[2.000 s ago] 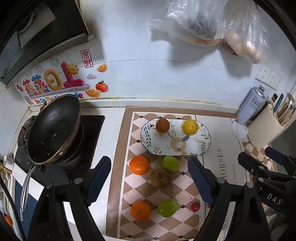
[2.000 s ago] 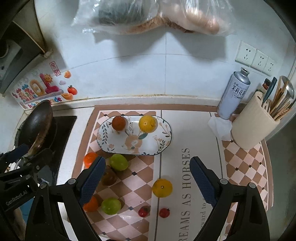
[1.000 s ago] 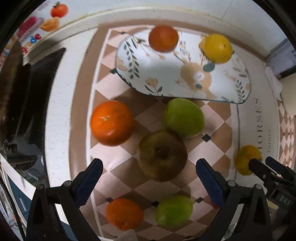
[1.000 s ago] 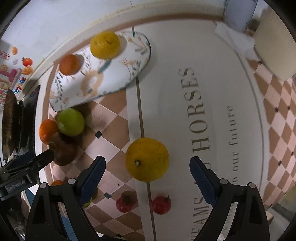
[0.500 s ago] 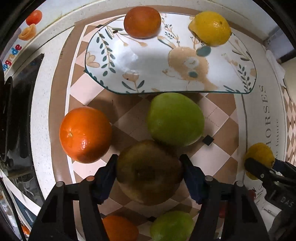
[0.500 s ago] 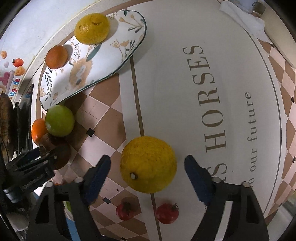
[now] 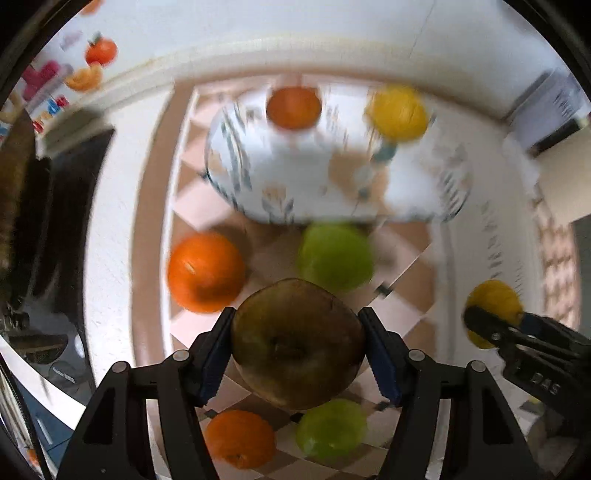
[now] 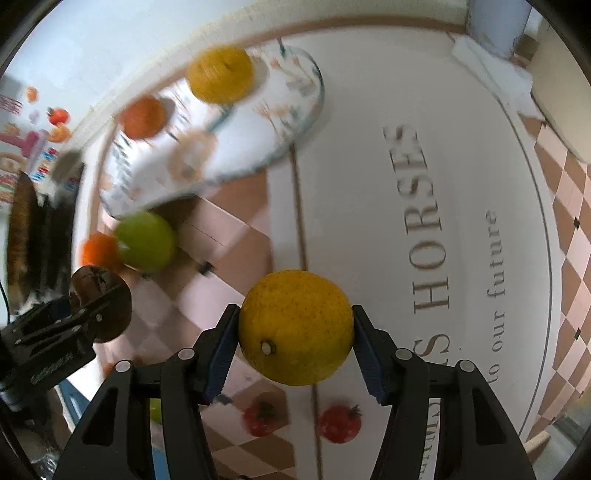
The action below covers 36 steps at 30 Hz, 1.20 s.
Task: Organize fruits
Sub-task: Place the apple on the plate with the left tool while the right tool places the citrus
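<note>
My left gripper (image 7: 297,345) is shut on a brown apple (image 7: 295,341) and holds it above the checked mat. My right gripper (image 8: 295,328) is shut on a yellow citrus fruit (image 8: 295,326), lifted above the mat. The oval patterned plate (image 7: 332,184) behind holds an orange (image 7: 293,107) and a yellow fruit (image 7: 399,112). On the mat lie an orange (image 7: 205,271), a green apple (image 7: 334,258), another orange (image 7: 240,437) and another green apple (image 7: 330,428). Two small red fruits (image 8: 338,422) lie below the right gripper. The right gripper shows in the left wrist view (image 7: 491,325).
A dark stove top with a pan (image 7: 22,206) lies to the left. A spray can (image 8: 496,22) and a beige utensil holder (image 8: 565,77) stand at the back right. The white wall with stickers (image 7: 88,62) runs behind the plate.
Both grippers have closed on their fruits and lifted them: the left on the brown apple, the right on the yellow citrus. Both views have pulled back from the mat.
</note>
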Tool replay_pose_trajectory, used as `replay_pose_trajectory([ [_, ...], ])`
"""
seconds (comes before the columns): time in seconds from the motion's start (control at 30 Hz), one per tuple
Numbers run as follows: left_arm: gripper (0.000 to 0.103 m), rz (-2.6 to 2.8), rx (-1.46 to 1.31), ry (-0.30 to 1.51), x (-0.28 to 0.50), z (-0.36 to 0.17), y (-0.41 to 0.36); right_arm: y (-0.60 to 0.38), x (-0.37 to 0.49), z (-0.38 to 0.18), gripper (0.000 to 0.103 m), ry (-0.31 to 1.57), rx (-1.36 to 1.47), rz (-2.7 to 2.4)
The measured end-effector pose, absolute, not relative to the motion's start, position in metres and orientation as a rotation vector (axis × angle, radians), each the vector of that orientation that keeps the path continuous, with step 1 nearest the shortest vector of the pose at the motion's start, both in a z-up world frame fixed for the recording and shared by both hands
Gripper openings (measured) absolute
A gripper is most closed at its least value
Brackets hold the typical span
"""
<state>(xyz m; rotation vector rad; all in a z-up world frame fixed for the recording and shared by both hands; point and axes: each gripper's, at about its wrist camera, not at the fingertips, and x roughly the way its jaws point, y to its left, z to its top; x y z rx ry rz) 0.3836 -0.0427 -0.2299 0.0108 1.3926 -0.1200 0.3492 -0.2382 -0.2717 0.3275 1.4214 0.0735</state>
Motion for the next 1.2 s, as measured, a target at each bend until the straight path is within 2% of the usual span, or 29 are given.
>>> replay_pose_trajectory([
  [0.13,0.064,-0.144,-0.054,1.326,0.408,-0.187,-0.032,-0.233,0.372,-0.239,0.061,1.347,0.34,0.117],
  [0.23,0.064,-0.135,-0.096,1.316,0.438,-0.177,-0.023,-0.227,0.401,-0.231,0.062,1.33,0.326,0.134],
  [0.57,0.064,-0.078,-0.148,1.479,0.532,-0.245,-0.005,-0.195,0.477,-0.278,0.062,1.42,0.24,0.139],
  [0.83,0.064,-0.053,-0.1,1.53,0.548,-0.278,-0.008,-0.198,0.489,-0.306,0.062,1.473,0.22,0.113],
  [1.07,0.064,-0.024,-0.041,1.554,0.549,-0.291,-0.018,-0.202,0.497,-0.308,0.063,1.484,0.231,0.122],
  [1.1,0.064,-0.022,-0.048,1.558,0.552,-0.292,-0.019,-0.2,0.499,-0.308,0.067,1.483,0.234,0.124],
  [1.13,0.064,-0.021,-0.066,1.563,0.553,-0.292,-0.017,-0.202,0.499,-0.304,0.077,1.478,0.232,0.118],
  [1.2,0.068,-0.024,-0.093,1.561,0.553,-0.29,-0.015,-0.203,0.5,-0.298,0.085,1.462,0.23,0.111],
])
